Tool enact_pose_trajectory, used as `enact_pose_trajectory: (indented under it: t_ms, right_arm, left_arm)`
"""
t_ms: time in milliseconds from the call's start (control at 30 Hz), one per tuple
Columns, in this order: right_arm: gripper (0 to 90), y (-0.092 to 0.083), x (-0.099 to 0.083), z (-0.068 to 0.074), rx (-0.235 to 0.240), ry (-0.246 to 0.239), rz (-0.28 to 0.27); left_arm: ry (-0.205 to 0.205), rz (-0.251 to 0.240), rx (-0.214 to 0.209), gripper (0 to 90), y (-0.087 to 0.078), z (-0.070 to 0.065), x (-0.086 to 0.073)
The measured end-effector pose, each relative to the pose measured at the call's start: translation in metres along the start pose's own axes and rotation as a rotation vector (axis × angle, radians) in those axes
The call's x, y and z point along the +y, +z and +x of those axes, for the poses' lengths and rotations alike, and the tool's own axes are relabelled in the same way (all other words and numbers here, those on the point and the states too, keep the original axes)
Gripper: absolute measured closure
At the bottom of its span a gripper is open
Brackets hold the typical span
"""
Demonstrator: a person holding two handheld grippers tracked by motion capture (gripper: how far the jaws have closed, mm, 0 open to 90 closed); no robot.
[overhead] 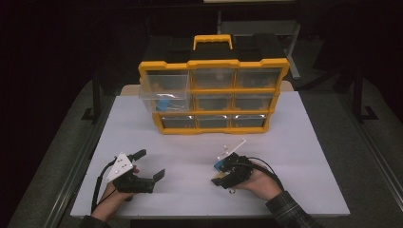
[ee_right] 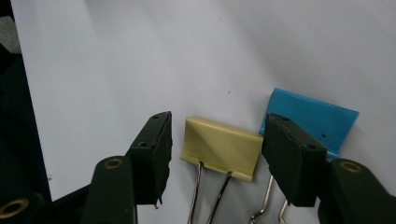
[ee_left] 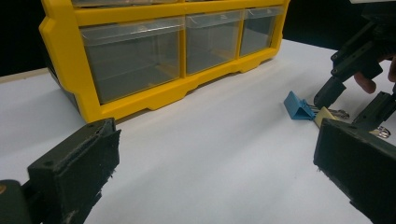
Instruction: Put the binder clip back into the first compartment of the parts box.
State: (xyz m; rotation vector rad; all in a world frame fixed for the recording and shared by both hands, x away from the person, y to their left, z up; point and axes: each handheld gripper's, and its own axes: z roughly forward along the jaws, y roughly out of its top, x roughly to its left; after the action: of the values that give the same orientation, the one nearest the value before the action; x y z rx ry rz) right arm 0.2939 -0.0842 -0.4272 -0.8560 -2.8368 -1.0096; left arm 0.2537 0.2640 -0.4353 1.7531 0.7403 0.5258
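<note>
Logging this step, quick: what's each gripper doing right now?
Left gripper: open, holding nothing.
Right gripper: open, jaws either side of the yellow binder clip, not yet pressing it.

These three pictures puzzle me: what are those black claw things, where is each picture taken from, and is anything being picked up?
No machine arm here: a person holds a hand-operated gripper in each hand. The high view looks down on a white table from above. The left gripper rests with its jaws wide apart and nothing between them. The right gripper carries its own camera, which looks along its two black jaws; they stand on either side of a yellow binder clip lying on the table, and I cannot see them pressing on it yet. A blue binder clip lies just beside it. At the back stands a yellow drawer organizer with clear drawers, one pulled out.
</note>
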Motion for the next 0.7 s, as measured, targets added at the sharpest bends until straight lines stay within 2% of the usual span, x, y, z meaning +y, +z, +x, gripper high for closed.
enact_pose_trajectory:
  t_ms: [67,100,333,500,533,567,700]
  right_arm:
    - [41.8,0.002,0.001,0.002,0.002,-0.004,0.005]
    - [41.8,0.004,0.0,0.001,-0.008,-0.04,0.015]
    - [41.9,0.011,0.0,0.005,-0.012,-0.075,0.042]
    - [43.8,0.013,-0.001,0.01,-0.045,-0.115,0.05]
    - [44.6,0.013,-0.001,0.012,-0.045,-0.109,0.049]
    - [46.0,0.014,-0.002,0.012,-0.065,-0.135,0.05]
    - [47.3,0.014,-0.002,0.014,-0.08,-0.146,0.051]
  left_arm:
    - [-0.001,-0.002,0.0,0.1,0.0,0.0,0.0]
    - [-0.001,-0.002,0.0,0.2,0.0,0.0,0.0]
    - [-0.001,-0.001,0.0,0.1,0.0,0.0,0.0]
    - [0.002,0.002,0.0,0.1,0.0,0.0,0.0]
    - [0.003,0.0,-0.001,0.2,0.0,0.0,0.0]
    - [0.004,-0.001,-0.001,0.2,0.0,0.0,0.0]
    - [-0.001,0.002,0.0,0.1,0.0,0.0,0.0]
